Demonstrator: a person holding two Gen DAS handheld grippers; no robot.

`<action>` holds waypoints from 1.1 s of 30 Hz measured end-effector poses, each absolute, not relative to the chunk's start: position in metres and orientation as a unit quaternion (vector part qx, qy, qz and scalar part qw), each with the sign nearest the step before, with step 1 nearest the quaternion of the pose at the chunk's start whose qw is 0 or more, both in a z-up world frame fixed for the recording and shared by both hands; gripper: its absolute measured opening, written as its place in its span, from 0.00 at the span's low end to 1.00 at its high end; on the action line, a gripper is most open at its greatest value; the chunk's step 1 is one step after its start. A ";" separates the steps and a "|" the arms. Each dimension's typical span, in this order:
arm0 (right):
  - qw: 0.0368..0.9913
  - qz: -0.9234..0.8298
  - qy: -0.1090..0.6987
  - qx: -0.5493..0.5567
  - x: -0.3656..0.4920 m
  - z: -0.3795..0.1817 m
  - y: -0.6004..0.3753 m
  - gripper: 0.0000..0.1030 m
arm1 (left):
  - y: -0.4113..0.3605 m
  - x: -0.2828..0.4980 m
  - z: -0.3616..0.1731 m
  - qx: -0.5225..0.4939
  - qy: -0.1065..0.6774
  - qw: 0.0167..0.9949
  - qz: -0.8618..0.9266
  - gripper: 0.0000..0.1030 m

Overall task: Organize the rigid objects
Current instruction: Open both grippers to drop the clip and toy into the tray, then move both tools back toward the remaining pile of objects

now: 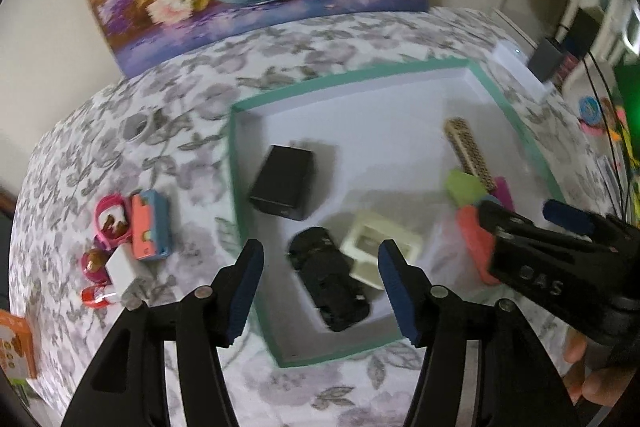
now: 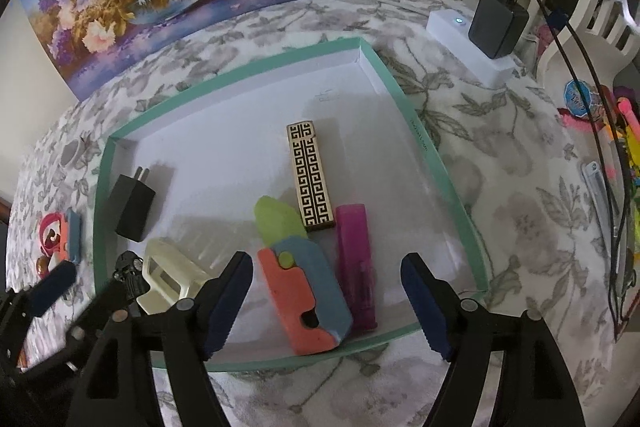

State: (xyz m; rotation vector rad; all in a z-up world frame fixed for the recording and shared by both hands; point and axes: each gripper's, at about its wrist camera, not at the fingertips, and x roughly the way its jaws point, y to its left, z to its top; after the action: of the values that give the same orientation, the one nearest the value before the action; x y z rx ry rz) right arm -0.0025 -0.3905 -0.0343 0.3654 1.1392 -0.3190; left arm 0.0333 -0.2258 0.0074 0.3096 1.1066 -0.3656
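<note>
Both tongs empty & spread: left tongs (image 1: 320,291) hang over the black gadget (image 1: 330,283) at the tray's (image 2: 100,203) near edge, right tongs (image 2: 326,301) over the orange-blue toy (image 2: 308,303). Next pick, we judge, is the loose bits left of the tray on the bed, e.g. the orange-blue block (image 1: 150,225); approach low, tongs square to its long sides. Farther in: black charger (image 2: 134,203), patterned bar (image 2: 310,175).

Raised letters "OAS" legible on side of right gripper (image 1: 532,217). Small print on teal tray (image 2: 424,135) rim too blurred to read.
</note>
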 end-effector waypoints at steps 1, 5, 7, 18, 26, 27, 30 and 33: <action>0.814 -0.149 0.535 0.170 -0.002 -0.035 -0.390 0.77 | -0.221 0.036 0.008 0.139 0.522 0.825 -0.167 0.59; 0.814 -0.147 0.537 0.165 -0.001 -0.035 -0.386 0.77 | -0.202 0.047 0.008 0.119 0.530 0.827 -0.143 0.60; 0.815 -0.145 0.538 0.160 0.000 -0.035 -0.381 0.77 | -0.192 0.052 0.007 0.111 0.534 0.828 -0.131 0.60; 0.824 -0.110 0.543 0.123 0.009 -0.031 -0.341 0.87 | -0.128 0.076 0.001 0.059 0.559 0.825 -0.055 0.61; 0.828 -0.092 0.543 0.104 0.014 -0.029 -0.314 0.99 | -0.088 0.086 0.004 0.042 0.555 0.831 -0.008 0.77; 0.828 -0.091 0.543 0.101 0.015 -0.028 -0.312 0.99 | -0.084 0.087 0.004 0.040 0.555 0.831 -0.004 0.78; 0.831 -0.090 0.541 0.097 0.016 -0.028 -0.306 1.00 | -0.067 0.091 0.004 0.031 0.554 0.832 0.013 0.86; 0.832 -0.086 0.538 0.107 0.017 -0.027 -0.301 1.00 | -0.056 0.094 0.007 0.028 0.550 0.834 0.027 0.87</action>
State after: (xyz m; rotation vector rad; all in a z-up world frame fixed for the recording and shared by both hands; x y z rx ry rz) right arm 0.0174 -0.3005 -0.0270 0.2261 1.1410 -0.1822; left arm 0.0939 -0.0556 0.0066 0.0600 1.1645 0.0573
